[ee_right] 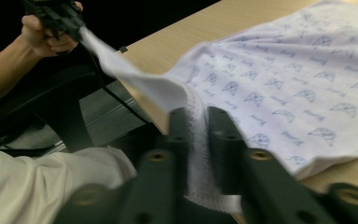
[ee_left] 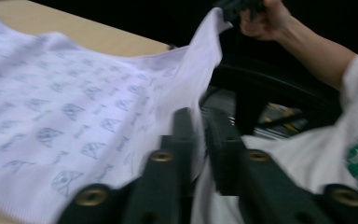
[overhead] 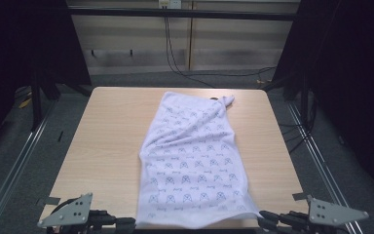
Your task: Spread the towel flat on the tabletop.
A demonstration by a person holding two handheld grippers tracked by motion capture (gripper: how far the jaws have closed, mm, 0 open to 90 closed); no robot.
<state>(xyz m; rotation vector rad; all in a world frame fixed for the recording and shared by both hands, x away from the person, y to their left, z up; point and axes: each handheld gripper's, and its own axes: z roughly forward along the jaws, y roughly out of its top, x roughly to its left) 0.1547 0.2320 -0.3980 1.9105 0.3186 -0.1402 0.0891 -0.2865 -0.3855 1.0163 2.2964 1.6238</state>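
We're running two black two-jaw grippers, left gripper [overhead: 126, 224] and right gripper [overhead: 268, 218], each topped with a grey three-cornered plate dotted with small screws, brass-coloured bolts along the chunky jaws, and we're wearing a white short-sleeve tee [ee_left: 326, 158] with green print on it.

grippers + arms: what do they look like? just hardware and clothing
Both the left gripper and the right gripper have two black jaws with brass-coloured screws. In the high view each carries a grey three-cornered plate with small holes. The person wears a white short-sleeved shirt with green print; forearms bare.
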